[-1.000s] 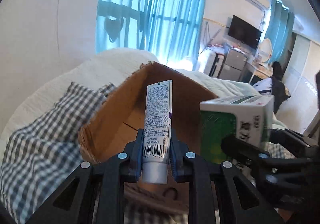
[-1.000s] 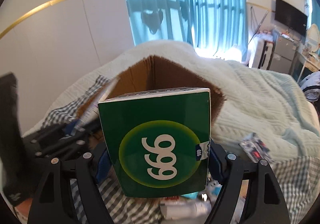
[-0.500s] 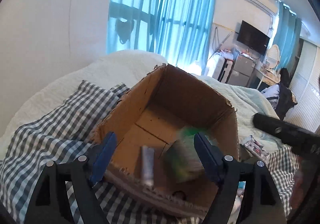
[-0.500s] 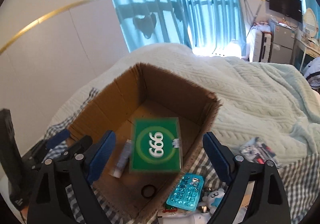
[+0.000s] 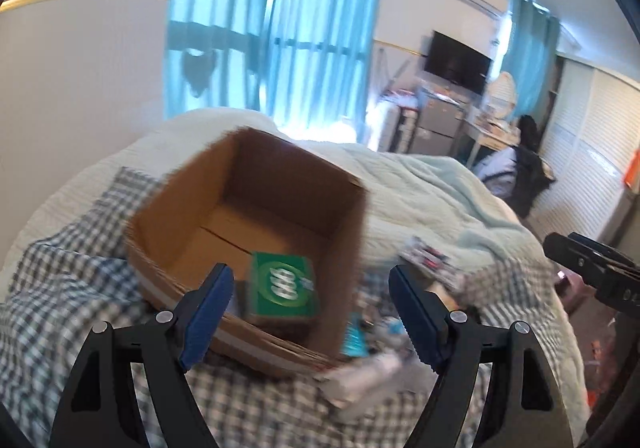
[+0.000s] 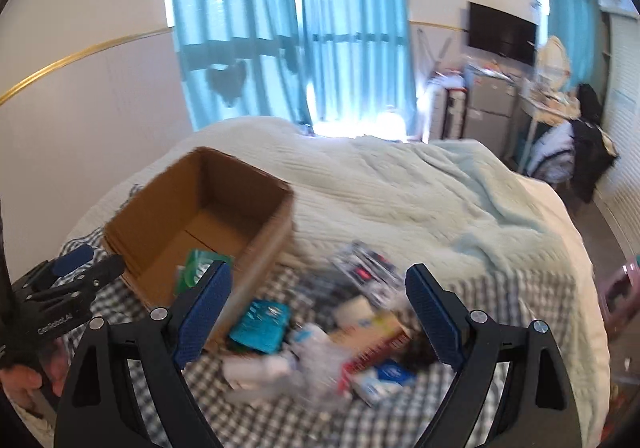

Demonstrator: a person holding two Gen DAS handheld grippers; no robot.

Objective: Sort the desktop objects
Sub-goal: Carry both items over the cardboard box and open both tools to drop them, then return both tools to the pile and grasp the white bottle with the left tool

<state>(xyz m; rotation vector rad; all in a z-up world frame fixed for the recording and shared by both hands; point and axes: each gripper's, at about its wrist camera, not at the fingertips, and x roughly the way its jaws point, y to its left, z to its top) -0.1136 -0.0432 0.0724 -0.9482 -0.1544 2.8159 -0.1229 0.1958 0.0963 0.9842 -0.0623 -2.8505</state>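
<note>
The left tongs and the right tongs both stand wide with nothing between their blue pads; a second ago the left pair pinched a slim silver-grey printed tube and the right pair clasped a green carton with a yellow-green disc, and both loads are now let go. The green carton lies flat on the floor of the open brown cardboard box, in the lower centre of the left wrist view; the tube is no longer clear to see, probably hidden behind the left blue pad beside the carton. Both views have also drawn back from the box, so it sits smaller and further up and left in the right wrist view than it did. That clears two items from the sort. What remains is the blurred heap on the grey-and-white checked cloth spread on the bed, in the lower centre of the right wrist view: a teal blister pack just beside the box's near corner, a red-and-tan flat carton, a small blue-and-white packet and a white bottle lying on its side. The right tongs already face this pile, so the next pick likely comes from there.
</note>
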